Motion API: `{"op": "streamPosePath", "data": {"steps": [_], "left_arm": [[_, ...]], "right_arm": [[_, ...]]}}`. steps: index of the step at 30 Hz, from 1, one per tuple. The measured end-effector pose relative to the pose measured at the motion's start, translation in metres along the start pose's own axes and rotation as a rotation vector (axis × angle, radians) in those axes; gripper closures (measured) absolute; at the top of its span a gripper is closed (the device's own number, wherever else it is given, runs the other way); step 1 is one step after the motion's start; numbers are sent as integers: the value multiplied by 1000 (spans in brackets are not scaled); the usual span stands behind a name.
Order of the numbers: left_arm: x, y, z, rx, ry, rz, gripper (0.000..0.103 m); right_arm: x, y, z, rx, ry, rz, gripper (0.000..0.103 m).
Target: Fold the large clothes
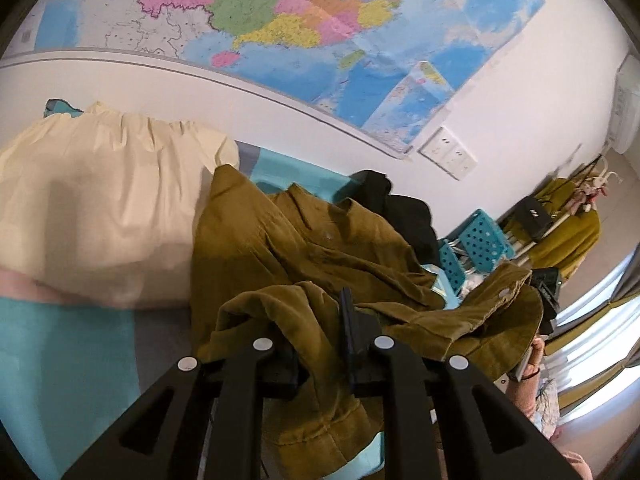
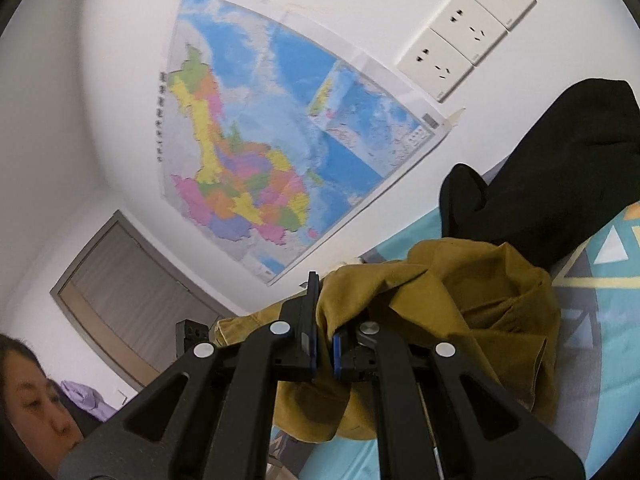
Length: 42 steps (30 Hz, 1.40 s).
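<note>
An olive corduroy shirt (image 1: 304, 248) lies crumpled on the bed, collar and buttons showing. My left gripper (image 1: 320, 320) is shut on a bunched fold of it. One finger (image 1: 347, 316) shows and cloth drapes over the other. In the right wrist view the same olive shirt (image 2: 460, 304) hangs lifted from my right gripper (image 2: 325, 326), which is shut on an edge of the fabric between its blue pads. The shirt stretches between the two grippers above the teal bedsheet (image 2: 608, 320).
A cream pillow (image 1: 100, 208) lies left of the shirt and a black garment (image 1: 400, 208) (image 2: 540, 168) behind it. The wall with a map (image 1: 320, 20) and sockets (image 2: 460, 40) is close behind the bed. Blue crates (image 1: 480, 236) and a clothes rack stand right. A person (image 2: 28, 400) is at lower left.
</note>
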State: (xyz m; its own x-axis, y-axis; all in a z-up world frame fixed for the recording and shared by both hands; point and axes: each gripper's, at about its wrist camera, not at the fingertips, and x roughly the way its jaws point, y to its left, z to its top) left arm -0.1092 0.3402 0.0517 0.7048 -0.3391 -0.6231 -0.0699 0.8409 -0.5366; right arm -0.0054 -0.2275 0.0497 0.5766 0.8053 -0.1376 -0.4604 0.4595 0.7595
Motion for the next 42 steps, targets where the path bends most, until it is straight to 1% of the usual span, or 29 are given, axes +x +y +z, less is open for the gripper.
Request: {"op": "streamPosePath", "data": {"steps": [3, 13, 19, 27, 30, 32, 34, 36, 37, 38, 40, 42], "left_arm": [[11, 5, 16, -3, 16, 14, 88], [41, 15, 56, -24, 63, 53, 88], [66, 29, 71, -62, 106, 86, 87], [99, 52, 86, -137, 149, 108, 83], [110, 58, 89, -151, 161, 125, 81], [116, 60, 90, -157, 168, 137, 81], [120, 63, 90, -164, 170, 139, 80], [121, 67, 91, -184, 172, 129, 80], [121, 68, 91, -190, 172, 124, 79], [121, 70, 90, -198, 171, 115, 79], [118, 72, 89, -211, 161, 97, 78], [112, 73, 88, -222, 141, 81, 73]], "right_arm": [[9, -7, 11, 14, 4, -8, 98], [50, -37, 42, 50, 28, -99, 98], [72, -66, 49, 109, 44, -154, 97], [105, -110, 52, 183, 86, -259, 96], [114, -122, 50, 198, 101, -299, 91], [118, -126, 48, 206, 106, -333, 86], [118, -126, 47, 203, 105, -344, 68], [114, -120, 46, 186, 89, -334, 62], [110, -116, 46, 171, 81, -328, 55], [105, -108, 45, 150, 64, -325, 53], [97, -89, 41, 74, 51, -318, 52], [91, -67, 32, -19, 46, -315, 50]]}}
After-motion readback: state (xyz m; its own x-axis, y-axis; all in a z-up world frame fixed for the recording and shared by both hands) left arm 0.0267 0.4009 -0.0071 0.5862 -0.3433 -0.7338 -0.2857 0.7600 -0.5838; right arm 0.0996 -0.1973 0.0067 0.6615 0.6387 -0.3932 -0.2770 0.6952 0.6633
